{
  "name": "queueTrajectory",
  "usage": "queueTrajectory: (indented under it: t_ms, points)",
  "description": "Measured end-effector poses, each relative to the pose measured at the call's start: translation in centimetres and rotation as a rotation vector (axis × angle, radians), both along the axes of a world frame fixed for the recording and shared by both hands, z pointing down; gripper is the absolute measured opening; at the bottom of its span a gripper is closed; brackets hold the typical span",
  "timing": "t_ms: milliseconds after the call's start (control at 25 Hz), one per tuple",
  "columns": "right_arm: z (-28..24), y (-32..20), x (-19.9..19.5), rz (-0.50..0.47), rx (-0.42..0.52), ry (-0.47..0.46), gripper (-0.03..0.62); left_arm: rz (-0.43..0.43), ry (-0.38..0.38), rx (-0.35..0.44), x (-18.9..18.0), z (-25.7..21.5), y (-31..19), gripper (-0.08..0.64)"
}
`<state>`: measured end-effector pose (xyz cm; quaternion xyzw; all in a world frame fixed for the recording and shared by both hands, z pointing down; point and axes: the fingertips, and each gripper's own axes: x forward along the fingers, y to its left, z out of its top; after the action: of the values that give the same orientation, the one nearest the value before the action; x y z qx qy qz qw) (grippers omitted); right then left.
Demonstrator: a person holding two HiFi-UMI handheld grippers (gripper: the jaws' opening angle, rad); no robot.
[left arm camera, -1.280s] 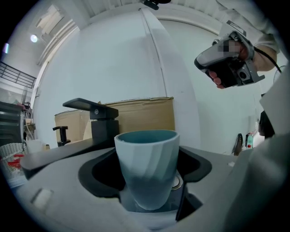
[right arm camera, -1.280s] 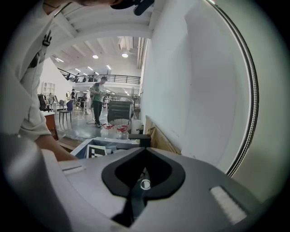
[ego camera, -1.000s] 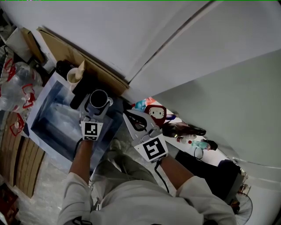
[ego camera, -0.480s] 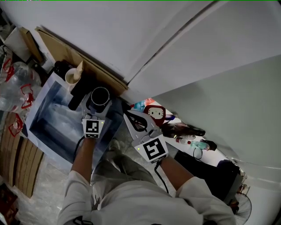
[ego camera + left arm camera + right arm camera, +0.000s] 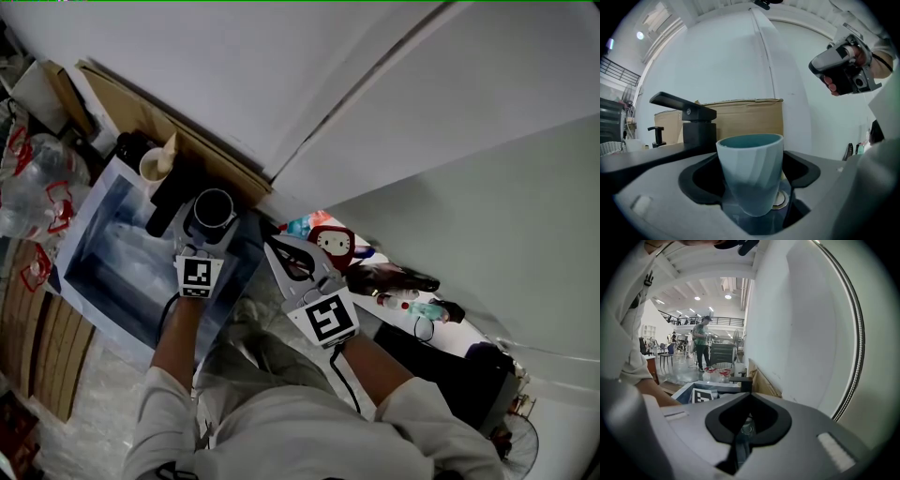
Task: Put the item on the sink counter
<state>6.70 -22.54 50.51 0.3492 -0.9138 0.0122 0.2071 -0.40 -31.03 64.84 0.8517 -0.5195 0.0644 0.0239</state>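
A pale blue-green cup point(image 5: 213, 211) stands upright on the sink's rim next to the black faucet point(image 5: 173, 192). My left gripper point(image 5: 210, 229) sits around it and its jaws are opening. In the left gripper view the cup point(image 5: 751, 173) stands between the jaws with a small gap on each side of it. My right gripper point(image 5: 273, 247) hovers to the right of the sink, shut and empty. Its jaws point(image 5: 740, 439) meet at the tips.
The steel sink point(image 5: 98, 211) lies at the left, with a cream cup point(image 5: 156, 162) at its far edge. Cardboard point(image 5: 155, 117) leans on the white wall behind. Plastic bottles point(image 5: 28, 178) stand further left. A red figure point(image 5: 333, 242) and small bottles point(image 5: 403, 298) lie at the right.
My left gripper and the cup have shifted slightly towards the wall and faucet. The right gripper has stayed where it was.
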Motion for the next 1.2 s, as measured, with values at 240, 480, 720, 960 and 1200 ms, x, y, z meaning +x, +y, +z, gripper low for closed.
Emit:
queueTrajectory:
  t_ms: [240, 480, 720, 960, 1200]
  points:
    - [0.0, -0.1, 0.0, 0.001, 0.001, -0.002, 0.005, -0.005, 0.004, 0.013, -0.4, -0.8, 0.1, 0.413]
    - [-0.3, -0.2, -0.1, 0.002, 0.004, -0.007, 0.005, -0.003, -0.004, -0.006, -0.6, -0.4, 0.6, 0.413]
    - [-0.7, 0.2, -0.4, -0.003, 0.01, -0.005, 0.005, 0.007, -0.003, -0.022, -0.6, -0.3, 1.4, 0.414]
    - [-1.5, 0.8, -0.7, -0.003, 0.023, -0.008, 0.005, 0.008, -0.008, -0.025, -0.9, -0.8, 2.2, 0.414]
    - [-2.6, 1.7, -1.3, 0.0, 0.04, -0.01, 0.005, 0.017, -0.004, -0.024, -1.3, -1.7, 3.4, 0.414]
